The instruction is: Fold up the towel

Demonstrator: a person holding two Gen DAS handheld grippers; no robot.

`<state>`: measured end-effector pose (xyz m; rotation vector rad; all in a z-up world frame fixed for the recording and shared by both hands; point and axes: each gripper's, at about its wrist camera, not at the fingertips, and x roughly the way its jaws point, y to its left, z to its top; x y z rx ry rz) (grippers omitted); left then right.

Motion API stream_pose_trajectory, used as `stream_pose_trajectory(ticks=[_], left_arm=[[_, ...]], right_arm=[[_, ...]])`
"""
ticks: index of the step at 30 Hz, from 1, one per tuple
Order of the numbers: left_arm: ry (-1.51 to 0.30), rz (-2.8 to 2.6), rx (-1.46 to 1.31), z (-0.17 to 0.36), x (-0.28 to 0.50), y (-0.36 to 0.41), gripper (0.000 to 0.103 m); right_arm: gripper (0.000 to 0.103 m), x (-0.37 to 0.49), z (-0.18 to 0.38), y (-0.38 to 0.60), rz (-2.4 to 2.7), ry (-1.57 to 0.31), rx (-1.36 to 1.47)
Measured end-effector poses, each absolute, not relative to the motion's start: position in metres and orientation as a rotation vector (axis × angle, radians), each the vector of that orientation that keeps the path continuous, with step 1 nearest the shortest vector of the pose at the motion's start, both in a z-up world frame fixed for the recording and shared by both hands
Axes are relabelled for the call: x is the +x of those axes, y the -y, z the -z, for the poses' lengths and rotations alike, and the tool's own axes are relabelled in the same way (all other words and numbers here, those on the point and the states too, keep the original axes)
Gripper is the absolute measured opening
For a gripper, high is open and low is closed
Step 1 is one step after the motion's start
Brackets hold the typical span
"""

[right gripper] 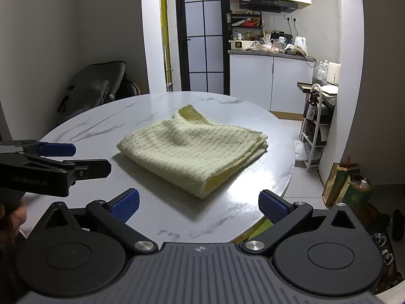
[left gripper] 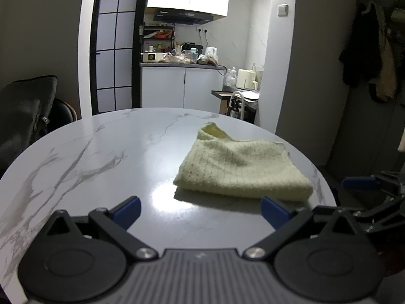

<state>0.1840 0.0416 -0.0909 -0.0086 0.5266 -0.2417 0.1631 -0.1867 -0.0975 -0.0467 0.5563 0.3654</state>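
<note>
Your towel point(right gripper: 192, 149) lay folded mid-frame ahead of the right gripper point(right gripper: 198, 206), the nearer one; both jaws were spread wide, empty.

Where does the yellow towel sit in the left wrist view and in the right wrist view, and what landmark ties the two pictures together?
Left wrist view: the yellow towel lies folded right of centre, near the right rim of the marble table.
Right wrist view: the towel lies mid-frame, centred on the table.
Shared landmark: the black-framed glass door behind the table.
</note>
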Motion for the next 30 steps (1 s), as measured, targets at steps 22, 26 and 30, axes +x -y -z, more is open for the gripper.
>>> stream_pose_trajectory(ticks=[22, 26, 30], left_arm=[[-0.536, 0.251, -0.007, 0.093, 0.178, -0.048, 0.103], [-0.550, 0.244, -0.007, 0.094, 0.180, -0.049, 0.103], [-0.558, 0.249, -0.007, 0.094, 0.181, -0.049, 0.103]], right_arm=[[0.103, 0.157, 0.099, 0.167, -0.389, -0.583, -0.088], [0.103, 0.157, 0.099, 0.167, -0.387, -0.582, -0.088], [0.103, 0.156, 0.100, 0.167, -0.379, -0.581, -0.093]])
